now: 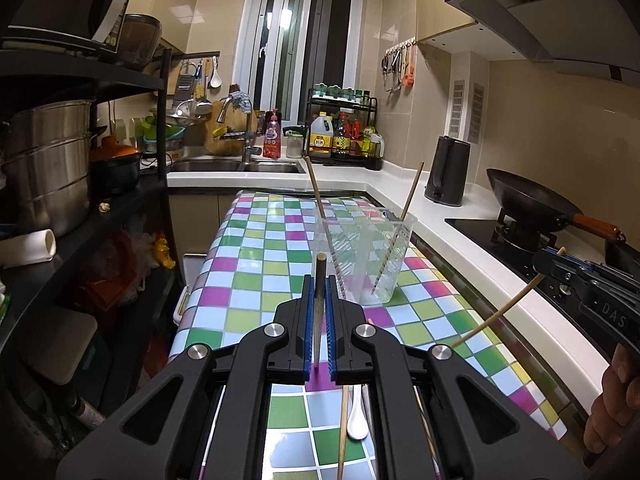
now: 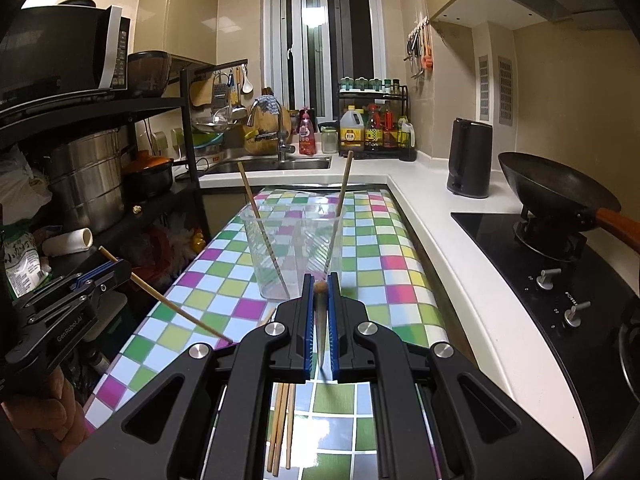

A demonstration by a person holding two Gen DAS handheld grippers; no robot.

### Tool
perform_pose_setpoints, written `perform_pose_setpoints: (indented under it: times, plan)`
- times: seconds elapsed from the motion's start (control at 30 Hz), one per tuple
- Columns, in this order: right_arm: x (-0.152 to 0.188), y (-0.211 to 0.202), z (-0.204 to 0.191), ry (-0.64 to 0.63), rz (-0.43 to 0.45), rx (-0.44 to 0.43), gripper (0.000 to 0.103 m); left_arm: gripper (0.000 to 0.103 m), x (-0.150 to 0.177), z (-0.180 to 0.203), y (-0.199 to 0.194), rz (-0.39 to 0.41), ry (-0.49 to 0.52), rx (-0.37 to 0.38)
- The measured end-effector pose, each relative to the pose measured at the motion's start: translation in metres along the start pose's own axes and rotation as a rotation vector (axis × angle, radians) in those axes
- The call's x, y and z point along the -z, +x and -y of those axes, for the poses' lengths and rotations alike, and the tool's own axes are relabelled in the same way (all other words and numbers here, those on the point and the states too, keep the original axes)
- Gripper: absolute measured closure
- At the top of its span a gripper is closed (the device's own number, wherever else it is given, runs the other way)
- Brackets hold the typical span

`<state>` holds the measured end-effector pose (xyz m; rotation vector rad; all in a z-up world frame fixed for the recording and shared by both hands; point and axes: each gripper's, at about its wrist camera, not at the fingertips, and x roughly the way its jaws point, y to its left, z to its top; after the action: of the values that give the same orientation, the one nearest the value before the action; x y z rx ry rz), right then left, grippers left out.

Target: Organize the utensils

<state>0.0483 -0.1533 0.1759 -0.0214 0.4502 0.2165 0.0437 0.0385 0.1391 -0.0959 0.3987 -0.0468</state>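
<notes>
Both grippers were mid-carry, each with a chopstick. The left gripper (image 1: 320, 284) had its jaws closed on one chopstick (image 1: 319, 280) that stood nearly upright between the blue pads, its lower end hanging toward the checkered surface (image 1: 256, 280). The right gripper (image 2: 320, 286) likewise had its jaws clamped on a second chopstick (image 2: 320, 292), seen almost end-on in its own view; from the left wrist view the same stick slanted down toward seven o'clock from the right gripper at three o'clock.

The clear plastic cup (image 2: 294, 256) stood on the surface at twelve o'clock of both grippers, near but apart from them, with two chopsticks already leaning in it, one toward eleven o'clock and one toward one o'clock. More chopsticks (image 2: 280, 428) and a white spoon (image 1: 356, 416) lay on the surface at six o'clock, below the jaws.

The step in hand seemed to be the transfer to the cup. The next move probably called for bringing each stick over the cup's rim, tipping its lower end inside, and only then loosening the jaws, one hand at a time to avoid knocking the light cup.
</notes>
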Motion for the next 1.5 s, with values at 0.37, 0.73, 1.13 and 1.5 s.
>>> perform_pose_setpoints:
  times: [0.37,0.73,1.13,1.5]
  plan:
    - [-0.04,0.002,-0.006,0.005,-0.016,-0.041,0.097,0.097,-0.041,-0.009,0.014,-0.114,-0.056,0.071]
    - [-0.079,0.025,-0.011,0.013,-0.068,-0.082,0.097,0.098,-0.093,-0.004,0.033,-0.197,-0.035,0.092]
    - [-0.139,0.038,-0.013,-0.008,-0.064,-0.103,0.097,0.097,-0.16,0.006,0.048,-0.178,0.02,0.112]
    - [-0.231,0.039,-0.011,-0.013,0.12,-0.104,0.097,0.098,-0.24,0.011,0.065,-0.048,0.015,0.158]
